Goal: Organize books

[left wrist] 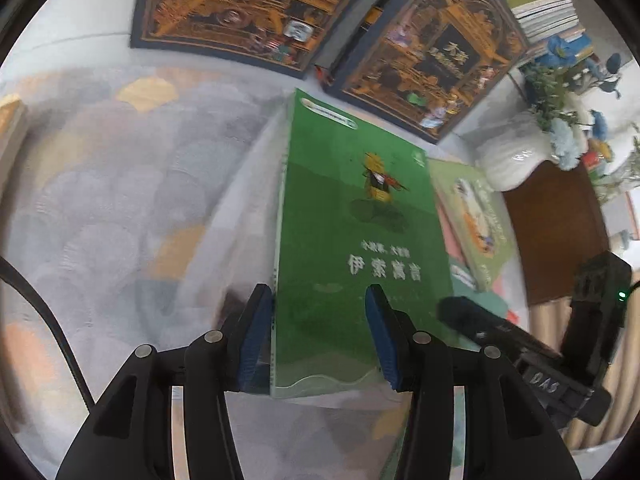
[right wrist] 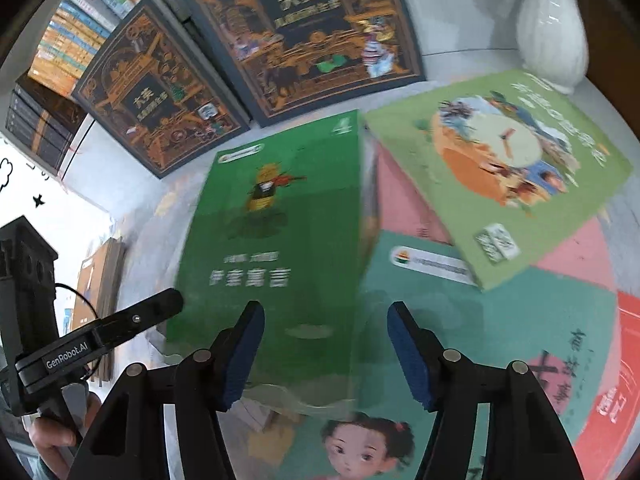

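Observation:
A green book (left wrist: 352,216) (right wrist: 272,224) with a small yellow figure on its cover lies on the patterned tablecloth (left wrist: 120,200). My left gripper (left wrist: 318,296) is open low over the book's near end, one pad beside the spine edge and the other above the cover. My right gripper (right wrist: 326,310) is open too and straddles the book's right edge, with one pad over the green cover and one over a teal book (right wrist: 460,320). Neither pair of pads presses on anything. Each gripper shows at the side of the other's view.
Two large dark ornate books (right wrist: 160,96) (right wrist: 316,28) lean at the back. A light green picture book (right wrist: 500,168) lies on pink (right wrist: 404,200), teal and red (right wrist: 628,360) books at the right. A white vase (right wrist: 552,28) stands behind them. Book stacks (right wrist: 68,48) fill the far corner.

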The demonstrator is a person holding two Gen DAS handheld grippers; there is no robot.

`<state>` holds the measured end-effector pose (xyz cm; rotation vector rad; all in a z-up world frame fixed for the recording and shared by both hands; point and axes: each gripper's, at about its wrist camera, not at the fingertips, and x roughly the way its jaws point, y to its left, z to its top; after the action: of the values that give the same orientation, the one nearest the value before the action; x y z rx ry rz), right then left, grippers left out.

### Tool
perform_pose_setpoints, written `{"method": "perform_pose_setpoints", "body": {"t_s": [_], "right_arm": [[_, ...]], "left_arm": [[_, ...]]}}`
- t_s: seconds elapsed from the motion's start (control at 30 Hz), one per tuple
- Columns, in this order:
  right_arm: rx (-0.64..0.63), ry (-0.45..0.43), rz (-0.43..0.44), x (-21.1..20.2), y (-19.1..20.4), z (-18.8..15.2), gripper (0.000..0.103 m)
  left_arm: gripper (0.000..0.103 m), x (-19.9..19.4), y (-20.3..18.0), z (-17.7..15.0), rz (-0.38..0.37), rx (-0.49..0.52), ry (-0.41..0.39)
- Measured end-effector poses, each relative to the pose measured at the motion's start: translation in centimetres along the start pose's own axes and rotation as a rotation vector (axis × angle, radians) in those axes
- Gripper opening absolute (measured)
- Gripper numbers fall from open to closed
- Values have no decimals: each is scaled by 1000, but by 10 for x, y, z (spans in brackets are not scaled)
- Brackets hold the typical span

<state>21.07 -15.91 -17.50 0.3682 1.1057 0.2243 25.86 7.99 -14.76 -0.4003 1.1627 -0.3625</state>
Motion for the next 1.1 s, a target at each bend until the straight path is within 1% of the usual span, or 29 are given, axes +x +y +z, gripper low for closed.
{"method": "perform_pose_setpoints", "body": {"t_s": [0.07,0.13,0.2,0.23,0.27,0.3,0.37,0.4,0.43,0.47,0.53,0.57,0.63,0.7,0.77,0.8,0.83,0.9,0.93,0.97,1.0,1.03,1.1], "right_arm": [[-29,4,-40,0,7,-3,65],[-35,23,-26,-3,10,-13,65],[-43,43,-11,-7,15,-23,65],[-60,56,-1,-12,20,-34,65],[-75,66,7,-15,25,-42,65],[-103,87,22,-20,34,-58,65],[-160,123,43,-25,51,-85,66],[-183,138,46,-26,57,-96,66],[-216,173,57,-25,69,-117,66],[-228,193,68,-24,74,-127,68],[-271,244,102,-21,87,-161,69],[-287,256,113,-21,90,-173,69],[-343,249,110,-25,97,-188,71],[-390,265,105,-27,101,-195,71],[-392,274,106,-31,98,-199,70],[-385,269,99,-33,95,-201,68],[-377,254,86,-36,91,-203,67],[-367,222,44,-38,85,-208,60],[-367,207,31,-39,84,-212,60],[-381,198,23,-39,87,-211,59],[-401,195,16,-37,91,-212,56],[-423,199,30,-37,95,-216,55],[-432,198,25,-38,99,-217,54]], "left_arm": [[45,-4,-3,-7,15,20,-5],[45,-12,-4,-18,30,23,-10],[45,-29,0,-36,18,2,-26],[45,-37,3,-44,14,-10,-30],[45,-51,8,-60,17,-27,-34],[45,-58,10,-67,22,-36,-36],[45,-80,22,-98,47,-78,-35],[45,-88,29,-112,56,-102,-33],[45,-97,36,-128,67,-130,-28],[45,-109,44,-149,97,-163,-23],[45,-122,53,-174,124,-196,-23],[45,-129,58,-190,130,-215,-21],[45,-134,64,-212,110,-258,-17],[45,-138,67,-232,105,-291,-32],[45,-141,64,-246,150,-303,-59],[45,-143,62,-250,160,-303,-68],[45,-143,60,-254,162,-304,-73],[45,-138,57,-262,149,-301,-62],[45,-135,53,-263,161,-284,-66],[45,-134,48,-263,184,-247,-83],[45,-132,44,-263,201,-224,-85],[46,-131,41,-262,213,-205,-89],[45,-130,38,-260,223,-199,-94]]}}
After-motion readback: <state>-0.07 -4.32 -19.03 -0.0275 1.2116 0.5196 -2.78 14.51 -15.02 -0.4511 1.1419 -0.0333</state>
